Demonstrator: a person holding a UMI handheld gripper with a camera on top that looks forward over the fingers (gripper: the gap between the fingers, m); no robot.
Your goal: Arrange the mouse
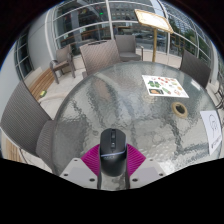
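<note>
A black computer mouse (112, 148) sits between my gripper's (112, 160) two fingers, its front end pointing away over a round grey patterned table (120, 100). The magenta pads (94, 158) press against both sides of the mouse's rear half. The gripper is shut on the mouse. I cannot tell whether the mouse rests on the table or is held just above it.
A colourful printed sheet (163, 85) lies on the far right of the table, with a small dark object (177, 104) nearer. A white paper (212, 122) lies at the right edge. Chairs (62, 62) stand beyond the table by large windows.
</note>
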